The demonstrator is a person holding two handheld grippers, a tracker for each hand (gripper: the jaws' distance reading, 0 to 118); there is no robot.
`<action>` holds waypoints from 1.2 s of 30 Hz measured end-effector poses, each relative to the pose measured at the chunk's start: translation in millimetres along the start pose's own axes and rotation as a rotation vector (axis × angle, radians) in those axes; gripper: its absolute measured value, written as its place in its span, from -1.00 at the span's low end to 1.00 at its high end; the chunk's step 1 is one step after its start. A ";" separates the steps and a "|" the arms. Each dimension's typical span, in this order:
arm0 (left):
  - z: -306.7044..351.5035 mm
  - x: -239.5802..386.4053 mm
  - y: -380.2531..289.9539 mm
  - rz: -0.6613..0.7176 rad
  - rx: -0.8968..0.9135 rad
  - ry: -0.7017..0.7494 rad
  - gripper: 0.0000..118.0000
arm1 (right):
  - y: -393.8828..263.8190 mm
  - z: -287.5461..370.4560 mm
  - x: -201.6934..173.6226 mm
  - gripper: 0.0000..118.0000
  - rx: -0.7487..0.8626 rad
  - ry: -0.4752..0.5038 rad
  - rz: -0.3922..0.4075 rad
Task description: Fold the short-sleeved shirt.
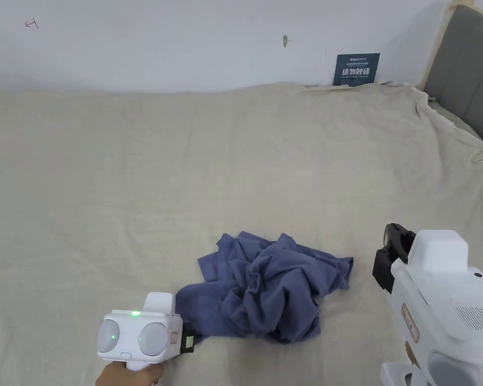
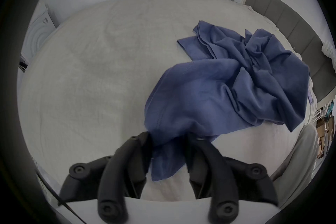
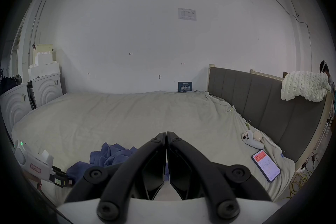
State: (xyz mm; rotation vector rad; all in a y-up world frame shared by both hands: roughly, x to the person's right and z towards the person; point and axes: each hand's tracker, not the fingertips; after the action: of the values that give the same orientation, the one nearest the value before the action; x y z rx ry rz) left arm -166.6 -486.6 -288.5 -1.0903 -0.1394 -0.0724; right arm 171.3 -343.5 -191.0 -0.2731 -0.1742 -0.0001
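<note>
— On the beige bed sheet [image 1: 135,176], near its front edge, we log the blue shirt [image 1: 265,291] in a crumpled heap. Left gripper [image 2: 168,138]?

— Jaws apart, a hem corner of the shirt lying between them (whether both press on it, we cannot tell).

— Right gripper [image 3: 166,134]?

— Jaws clenched together on nothing, held above the sheet, right of the shirt. We note a phone [image 3: 265,165] near the grey headboard [image 3: 263,100].
</note>
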 end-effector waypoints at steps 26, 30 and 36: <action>64.1 -23.2 18.7 0.055 0.161 -0.164 -0.97 | -66.6 -219.7 8.2 0.57 -0.623 0.055 -0.152; 61.3 -23.8 18.4 0.049 0.156 -0.163 -0.97 | -81.4 -244.3 3.5 0.56 -0.730 0.034 -0.197; 59.3 -25.4 17.5 0.054 0.153 -0.168 -0.97 | -96.2 -243.3 -0.7 -0.60 -0.773 0.074 -0.223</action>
State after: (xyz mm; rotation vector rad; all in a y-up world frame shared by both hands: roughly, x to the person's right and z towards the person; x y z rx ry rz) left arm -194.0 -426.1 -280.8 -0.9462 -0.2619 0.0771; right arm 210.0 -501.6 -395.9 -1.0222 -0.1237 -0.3037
